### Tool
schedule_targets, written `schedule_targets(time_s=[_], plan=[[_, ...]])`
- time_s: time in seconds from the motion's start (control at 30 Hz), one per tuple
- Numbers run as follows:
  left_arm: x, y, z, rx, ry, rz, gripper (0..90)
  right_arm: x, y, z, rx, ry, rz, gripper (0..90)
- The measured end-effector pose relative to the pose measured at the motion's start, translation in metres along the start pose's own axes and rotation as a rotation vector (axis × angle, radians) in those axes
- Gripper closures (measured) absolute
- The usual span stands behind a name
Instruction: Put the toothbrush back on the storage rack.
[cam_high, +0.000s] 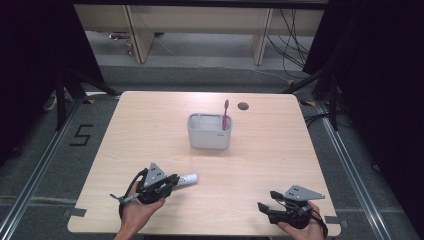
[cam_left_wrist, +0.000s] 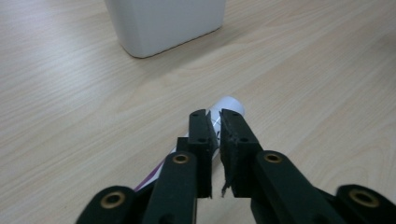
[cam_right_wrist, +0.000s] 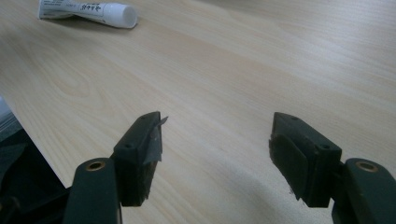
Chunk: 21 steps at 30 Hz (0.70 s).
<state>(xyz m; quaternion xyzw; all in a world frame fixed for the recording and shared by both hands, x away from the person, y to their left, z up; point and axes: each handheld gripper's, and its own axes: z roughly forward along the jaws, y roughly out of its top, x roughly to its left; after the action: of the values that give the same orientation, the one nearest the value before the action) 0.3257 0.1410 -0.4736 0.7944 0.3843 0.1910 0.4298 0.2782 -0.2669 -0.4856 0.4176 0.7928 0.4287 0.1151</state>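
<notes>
Clamping the white tube (cam_left_wrist: 227, 106) low on the surface (cam_high: 260, 165), the left gripper (cam_left_wrist: 213, 122) hides most of it; label print is unreadable. Right gripper (cam_right_wrist: 215, 140) fingers spread, holding nothing.

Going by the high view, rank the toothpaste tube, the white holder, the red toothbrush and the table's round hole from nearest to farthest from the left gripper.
1. toothpaste tube: between the jaws of the left gripper.
2. white holder: mid-table, beyond the tube.
3. red toothbrush: upright in the holder's right end.
4. round hole: near the far edge, right of the brush.
</notes>
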Motion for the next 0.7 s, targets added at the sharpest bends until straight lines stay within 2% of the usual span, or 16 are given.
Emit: schedule_targets(time_s=[0.03,0.1,0.17,0.4,0.5,0.6,0.7], plan=[[0.0,0.001,0.003,-0.008,0.001,-0.003,87.4,-0.001,0.0,0.001,-0.001,-0.007,-0.028,35.0],[0.001,0.003,0.007,0.014,0.008,0.006,88.3,0.0,0.0,-0.001,0.007,-0.01,-0.018,35.0],[0.001,0.006,0.014,0.021,0.008,0.0,89.3,-0.001,0.001,-0.001,0.007,-0.019,-0.035,35.0],[0.001,0.01,0.022,0.026,0.01,-0.004,89.4,-0.001,0.001,0.0,0.008,-0.01,-0.033,35.1],[0.002,0.012,0.026,0.021,0.005,-0.019,89.4,-0.001,0.001,-0.001,0.008,-0.018,-0.033,35.1],[0.002,0.014,0.027,0.028,0.011,-0.014,89.4,-0.002,0.0,0.0,0.003,-0.021,-0.045,35.1],[0.002,0.016,0.031,0.028,0.002,-0.02,89.4,-0.001,0.0,0.001,0.005,-0.008,-0.033,35.1]])
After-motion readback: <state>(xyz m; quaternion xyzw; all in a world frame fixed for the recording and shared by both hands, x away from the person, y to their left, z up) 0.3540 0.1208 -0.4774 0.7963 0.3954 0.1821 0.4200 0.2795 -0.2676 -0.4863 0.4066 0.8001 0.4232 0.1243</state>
